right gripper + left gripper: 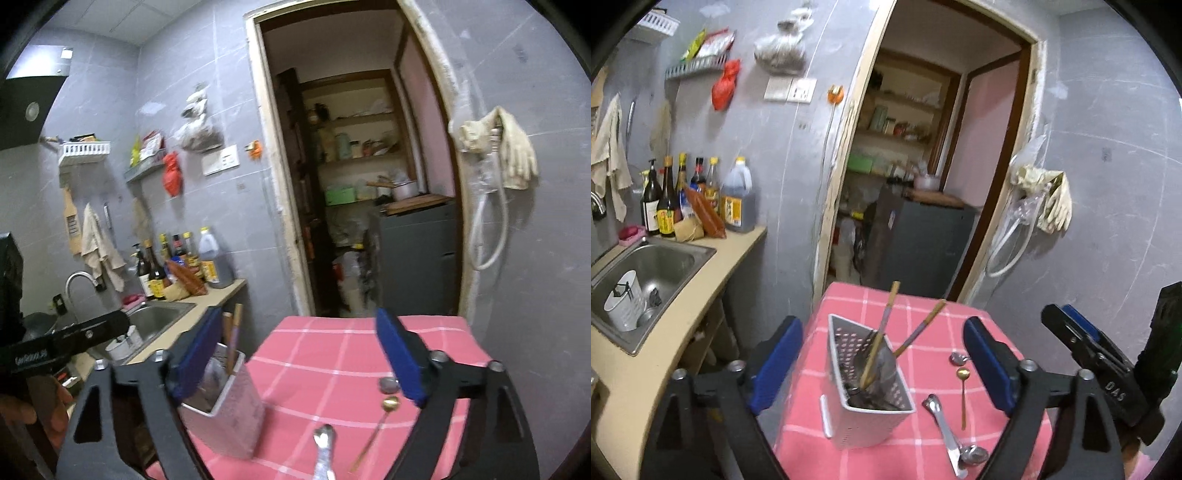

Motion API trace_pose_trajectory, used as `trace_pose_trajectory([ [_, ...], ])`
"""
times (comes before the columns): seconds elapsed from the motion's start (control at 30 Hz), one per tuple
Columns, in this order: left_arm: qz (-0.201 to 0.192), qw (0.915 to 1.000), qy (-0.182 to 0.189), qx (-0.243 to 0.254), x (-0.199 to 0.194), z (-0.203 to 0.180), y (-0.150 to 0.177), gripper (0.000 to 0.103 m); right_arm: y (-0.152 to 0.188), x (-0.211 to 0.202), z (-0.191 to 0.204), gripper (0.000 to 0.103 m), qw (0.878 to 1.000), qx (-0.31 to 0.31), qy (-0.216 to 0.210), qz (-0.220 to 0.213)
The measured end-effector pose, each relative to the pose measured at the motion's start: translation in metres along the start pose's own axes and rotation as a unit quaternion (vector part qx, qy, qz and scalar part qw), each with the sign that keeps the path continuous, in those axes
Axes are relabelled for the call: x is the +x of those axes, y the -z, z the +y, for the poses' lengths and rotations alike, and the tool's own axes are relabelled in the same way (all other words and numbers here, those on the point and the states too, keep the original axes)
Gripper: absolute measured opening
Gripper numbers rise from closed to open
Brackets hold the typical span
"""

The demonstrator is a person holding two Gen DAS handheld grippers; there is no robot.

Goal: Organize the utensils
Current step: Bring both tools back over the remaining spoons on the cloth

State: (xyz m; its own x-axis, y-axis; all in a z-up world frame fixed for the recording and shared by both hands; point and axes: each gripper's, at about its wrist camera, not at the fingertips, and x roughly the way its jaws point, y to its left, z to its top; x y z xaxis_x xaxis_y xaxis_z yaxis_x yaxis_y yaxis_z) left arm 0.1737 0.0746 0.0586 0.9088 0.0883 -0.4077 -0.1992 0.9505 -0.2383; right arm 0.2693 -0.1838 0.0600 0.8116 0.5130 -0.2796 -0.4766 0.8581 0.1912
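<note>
Two spread tools (pixel 882 363) (pixel 303 358), caddy (pixel 868 391) between

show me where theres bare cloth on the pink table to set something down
Free: the far half of the tablecloth beyond the utensil holder, and the near-left corner. Crowded: right of the holder, where the gold spoon, steel spoons and a small spoon lie.

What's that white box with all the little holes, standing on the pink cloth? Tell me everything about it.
The utensil holder is a white, tall rectangular caddy, its walls perforated with small holes; it looks like plastic or painted metal. It stands upright on the pink checked tablecloth, near its left edge. Chopsticks lean out of it, with darker utensils inside. Neither gripper touches it. Spoons lie to its right.
</note>
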Motion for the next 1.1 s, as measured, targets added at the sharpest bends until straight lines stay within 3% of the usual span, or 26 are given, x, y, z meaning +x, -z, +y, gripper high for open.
trace_pose_trajectory([
  [0.2,-0.013,0.9997,0.017,0.009,-0.004,-0.027,0.034,0.099,0.01,-0.03,-0.027,0.1,1.0,-0.007,0.009,0.001],
  [0.43,-0.011,0.9989,0.039,0.023,-0.003,-0.056,0.07,0.099,0.028,-0.05,-0.058,0.101,0.999,-0.012,0.02,0.022],
  [0.67,-0.013,0.9993,0.03,0.018,0.006,-0.076,0.101,0.1,0.047,-0.052,-0.089,0.102,0.999,-0.016,0.031,0.035],
  [0.9,0.012,0.9996,0.015,0.019,0.03,-0.089,0.128,0.1,0.073,-0.037,-0.116,0.102,0.997,-0.009,0.04,0.066],
  [1.1,0.055,0.9983,0.015,0.014,0.058,-0.091,0.142,0.1,0.096,-0.012,-0.136,0.101,0.994,0.0,0.039,0.099],
])
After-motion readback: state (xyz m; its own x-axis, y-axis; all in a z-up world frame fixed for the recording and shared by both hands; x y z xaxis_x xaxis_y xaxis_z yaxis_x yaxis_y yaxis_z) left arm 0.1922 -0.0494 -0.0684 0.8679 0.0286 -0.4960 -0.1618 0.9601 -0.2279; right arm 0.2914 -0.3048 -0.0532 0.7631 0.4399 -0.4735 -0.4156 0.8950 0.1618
